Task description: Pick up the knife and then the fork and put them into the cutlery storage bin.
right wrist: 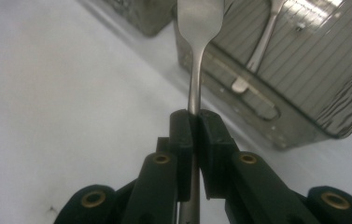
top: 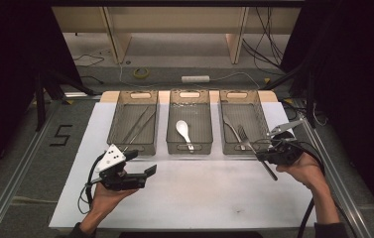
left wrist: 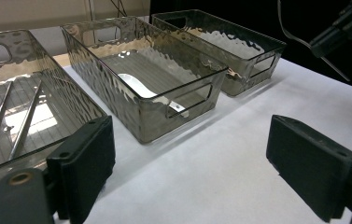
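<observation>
The right gripper [top: 274, 148] is clamped on a metal utensil [right wrist: 197, 70] by its handle; the tip runs out of frame, so whether it is a fork or a knife cannot be told. The utensil's long axis runs toward the right bin [top: 261, 119], just beside it, which already contains a knife [top: 230, 126] and a fork [top: 244, 136]. The left gripper [top: 137, 166] rests farther off, jaws wide and empty, near the left bin [top: 150, 144]. The middle bin [top: 189, 148], containing a white spoon [top: 183, 131], lies between.
</observation>
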The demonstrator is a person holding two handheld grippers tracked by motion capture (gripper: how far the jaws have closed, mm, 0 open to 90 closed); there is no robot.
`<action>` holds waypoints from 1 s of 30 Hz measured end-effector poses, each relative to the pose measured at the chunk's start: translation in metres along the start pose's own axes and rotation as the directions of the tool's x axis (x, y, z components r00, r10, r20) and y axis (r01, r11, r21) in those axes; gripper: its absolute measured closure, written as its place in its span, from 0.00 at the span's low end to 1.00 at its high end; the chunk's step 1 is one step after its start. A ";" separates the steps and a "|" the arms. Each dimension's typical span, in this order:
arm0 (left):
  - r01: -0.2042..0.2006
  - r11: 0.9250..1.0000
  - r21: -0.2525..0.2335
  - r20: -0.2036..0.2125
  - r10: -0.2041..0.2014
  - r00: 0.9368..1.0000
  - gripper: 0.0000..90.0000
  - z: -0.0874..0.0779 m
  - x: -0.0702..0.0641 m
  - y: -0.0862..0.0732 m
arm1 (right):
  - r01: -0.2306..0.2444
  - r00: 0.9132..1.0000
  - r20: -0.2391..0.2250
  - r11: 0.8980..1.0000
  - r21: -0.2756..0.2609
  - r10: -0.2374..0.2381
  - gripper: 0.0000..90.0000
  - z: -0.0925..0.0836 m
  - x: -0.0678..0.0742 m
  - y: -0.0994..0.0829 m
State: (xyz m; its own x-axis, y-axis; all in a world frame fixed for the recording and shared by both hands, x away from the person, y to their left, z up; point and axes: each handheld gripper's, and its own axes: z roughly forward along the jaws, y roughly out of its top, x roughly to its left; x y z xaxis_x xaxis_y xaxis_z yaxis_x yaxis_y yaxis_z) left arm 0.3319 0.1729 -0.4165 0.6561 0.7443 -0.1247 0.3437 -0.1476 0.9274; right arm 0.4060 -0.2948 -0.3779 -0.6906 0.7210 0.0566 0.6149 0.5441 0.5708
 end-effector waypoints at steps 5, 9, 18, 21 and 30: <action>0.001 1.000 -0.001 0.000 -0.001 1.000 0.17 0.000 0.000 0.000 | -0.030 1.000 -0.007 0.998 -0.059 0.029 0.95 -0.002 -0.011 0.016; 0.001 1.000 -0.002 0.000 -0.001 1.000 0.17 0.000 0.000 0.000 | -0.049 0.999 0.005 0.994 -0.094 0.050 0.95 -0.004 -0.019 0.031; 0.008 1.000 -0.007 0.002 -0.008 1.000 0.17 0.000 0.000 0.000 | -0.085 0.995 0.034 0.989 -0.125 0.090 0.95 0.000 -0.035 0.063; 0.008 1.000 -0.007 0.003 -0.008 1.000 0.17 0.000 0.000 0.000 | -0.097 0.994 0.037 0.987 -0.127 0.103 0.95 0.003 -0.038 0.073; 0.008 1.000 -0.010 0.003 -0.008 1.000 0.17 -0.001 0.001 0.000 | -0.131 0.989 0.052 0.981 -0.146 0.140 0.95 0.018 -0.047 0.098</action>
State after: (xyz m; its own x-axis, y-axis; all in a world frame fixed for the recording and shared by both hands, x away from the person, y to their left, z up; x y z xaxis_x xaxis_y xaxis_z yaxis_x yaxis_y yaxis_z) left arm 0.3319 0.1737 -0.4159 0.6556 0.7433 -0.1329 0.3420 -0.1354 0.9299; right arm 0.5057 -0.2680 -0.3394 -0.5769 0.8115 0.0929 0.6378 0.3765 0.6719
